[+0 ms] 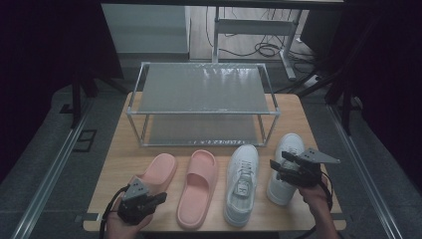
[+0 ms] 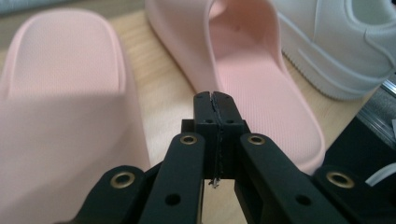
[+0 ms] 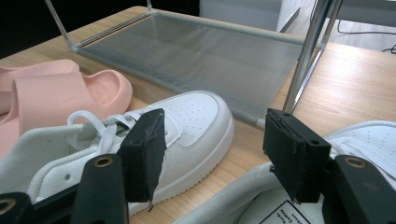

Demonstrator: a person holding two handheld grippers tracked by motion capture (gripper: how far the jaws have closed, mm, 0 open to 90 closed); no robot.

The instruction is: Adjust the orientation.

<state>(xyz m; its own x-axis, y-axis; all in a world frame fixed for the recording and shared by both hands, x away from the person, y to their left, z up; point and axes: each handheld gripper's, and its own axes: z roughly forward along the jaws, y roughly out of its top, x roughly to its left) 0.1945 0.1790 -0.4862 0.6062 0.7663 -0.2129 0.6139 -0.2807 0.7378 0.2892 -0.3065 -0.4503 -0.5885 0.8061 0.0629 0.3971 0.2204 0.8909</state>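
Two pink slides and two white sneakers lie in a row along the front of the wooden table [image 1: 298, 114]. My left gripper [image 1: 160, 198] is shut, pads pressed together with nothing between them [image 2: 215, 100]. It hovers low over the heel end of the left pink slide [image 1: 158, 172] [image 2: 60, 93], with the right pink slide [image 1: 198, 186] [image 2: 261, 84] beside it. My right gripper [image 1: 278, 162] [image 3: 219, 144] stands open above the right sneaker [image 1: 286, 167] [image 3: 373, 140]. Its pads hold nothing. The left sneaker [image 1: 242, 181] [image 3: 196, 121] lies just beyond its jaws.
A two-tier metal shoe rack [image 1: 201, 89] with mesh shelves stands at the back of the table; its lower shelf [image 3: 201, 56] and a front post [image 3: 306, 51] are close ahead of the right gripper. Cables and desk legs [image 1: 263, 47] lie on the floor behind.
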